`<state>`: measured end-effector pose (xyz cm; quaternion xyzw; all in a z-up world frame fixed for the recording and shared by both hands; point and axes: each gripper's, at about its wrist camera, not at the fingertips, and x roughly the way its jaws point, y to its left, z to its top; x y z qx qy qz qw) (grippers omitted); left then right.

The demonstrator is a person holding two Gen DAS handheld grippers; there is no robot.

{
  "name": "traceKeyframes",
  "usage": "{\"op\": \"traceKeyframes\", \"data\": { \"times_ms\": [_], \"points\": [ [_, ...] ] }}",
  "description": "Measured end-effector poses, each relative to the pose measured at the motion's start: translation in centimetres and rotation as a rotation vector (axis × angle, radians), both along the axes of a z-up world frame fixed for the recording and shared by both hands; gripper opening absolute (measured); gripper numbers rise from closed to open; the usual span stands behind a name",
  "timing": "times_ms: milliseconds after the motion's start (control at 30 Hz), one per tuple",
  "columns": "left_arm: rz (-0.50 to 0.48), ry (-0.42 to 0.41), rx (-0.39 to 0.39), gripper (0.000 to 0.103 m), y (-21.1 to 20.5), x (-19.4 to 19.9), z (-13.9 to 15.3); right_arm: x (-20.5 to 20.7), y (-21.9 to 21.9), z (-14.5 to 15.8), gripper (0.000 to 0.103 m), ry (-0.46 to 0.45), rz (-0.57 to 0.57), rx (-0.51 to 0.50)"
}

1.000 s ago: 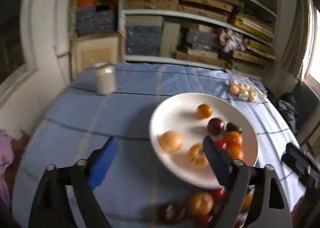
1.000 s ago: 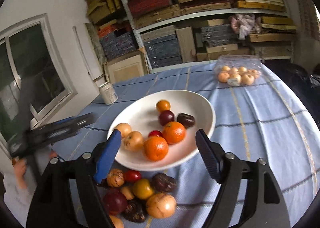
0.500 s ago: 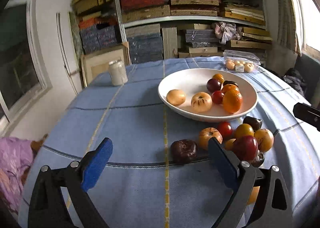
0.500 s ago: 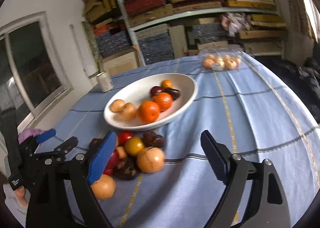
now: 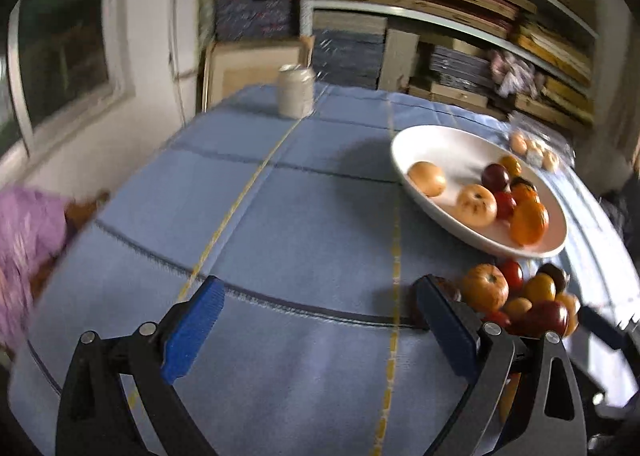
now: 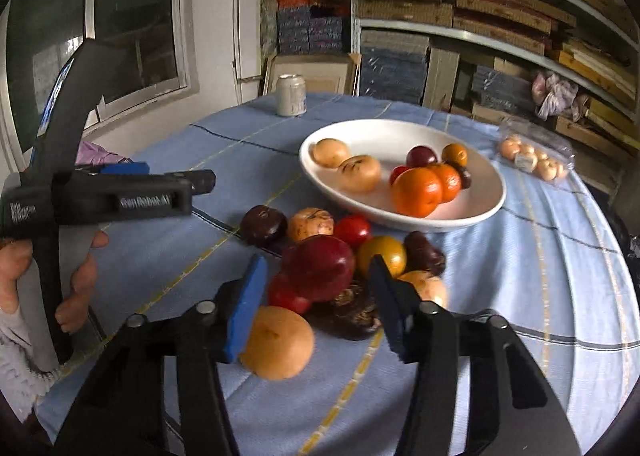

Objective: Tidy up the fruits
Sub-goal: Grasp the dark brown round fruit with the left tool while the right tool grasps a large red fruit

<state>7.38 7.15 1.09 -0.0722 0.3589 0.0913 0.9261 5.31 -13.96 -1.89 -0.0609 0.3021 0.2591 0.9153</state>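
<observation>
The white bowl [image 6: 402, 212] holds two oranges [image 6: 416, 192], two pale apples [image 6: 359, 173], dark plums and a red fruit. The loose pile [image 6: 340, 272] lies on the blue cloth [image 5: 280, 216] at the bowl's 7 o'clock. A clear pack [image 6: 534, 154] of small fruit sits at its 2 o'clock.

Since half a second ago, the right gripper [image 6: 318, 304] has closed in over the pile, fingers apart around a red apple [image 6: 320, 268]. The left gripper [image 5: 324, 324], fingers apart and empty, has swung left of the pile.

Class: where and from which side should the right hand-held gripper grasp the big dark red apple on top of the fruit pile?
Grip the big dark red apple across its widest middle, probably from above: it sits on the heap, its sides exposed, neighbours crowding below. The right hand-held gripper is open, already straddling it.
</observation>
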Motion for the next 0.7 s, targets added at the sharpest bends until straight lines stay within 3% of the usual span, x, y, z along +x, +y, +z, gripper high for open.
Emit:
{"op": "traceKeyframes", "data": {
  "times_ms": [133,267,700],
  "points": [
    [0.029,0.017,-0.150,0.098,2.3,-0.1,-0.2,0.6,0.3,-0.3,0.047,0.027,-0.009,-0.007],
    [0.035,0.022,-0.213,0.098,3.1,-0.3,-0.3,1.7,0.4,-0.6,0.047,0.054,-0.025,0.006],
    [0.008,0.025,-0.079,0.098,1.1,-0.1,-0.2,3.1,0.1,-1.2,0.040,0.109,-0.029,0.028]
  ]
}}
